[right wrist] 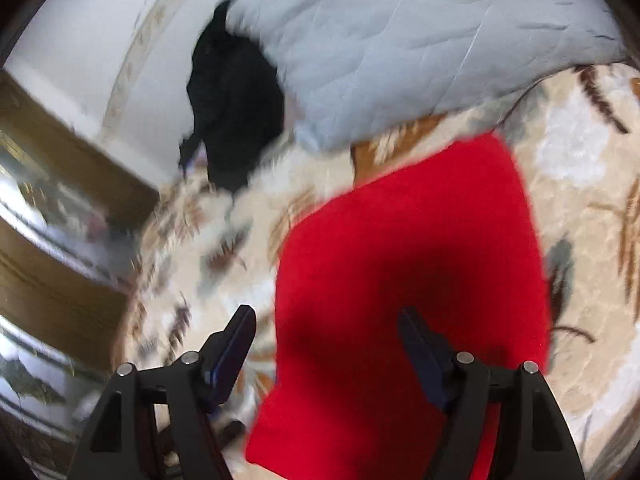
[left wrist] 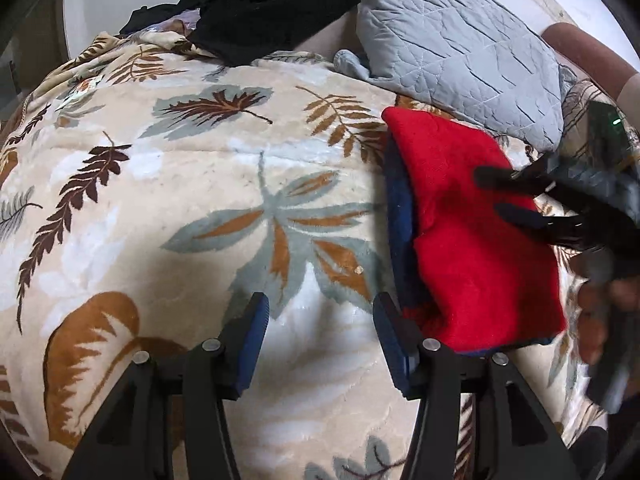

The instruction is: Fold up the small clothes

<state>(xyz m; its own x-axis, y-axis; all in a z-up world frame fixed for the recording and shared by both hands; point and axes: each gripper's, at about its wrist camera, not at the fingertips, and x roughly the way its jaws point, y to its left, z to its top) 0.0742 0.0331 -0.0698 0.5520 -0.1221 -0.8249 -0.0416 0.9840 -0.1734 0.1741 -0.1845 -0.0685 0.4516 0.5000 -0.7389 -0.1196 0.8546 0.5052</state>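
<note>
The red cloth [right wrist: 412,264] lies beneath the open right gripper's [right wrist: 326,320] jaws.

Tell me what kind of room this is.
Most likely a bedroom, with the work done on a bed. A plush leaf-print blanket covers the surface, a grey quilted pillow lies at its far edge, and a folded red garment rests on the blanket.
</note>
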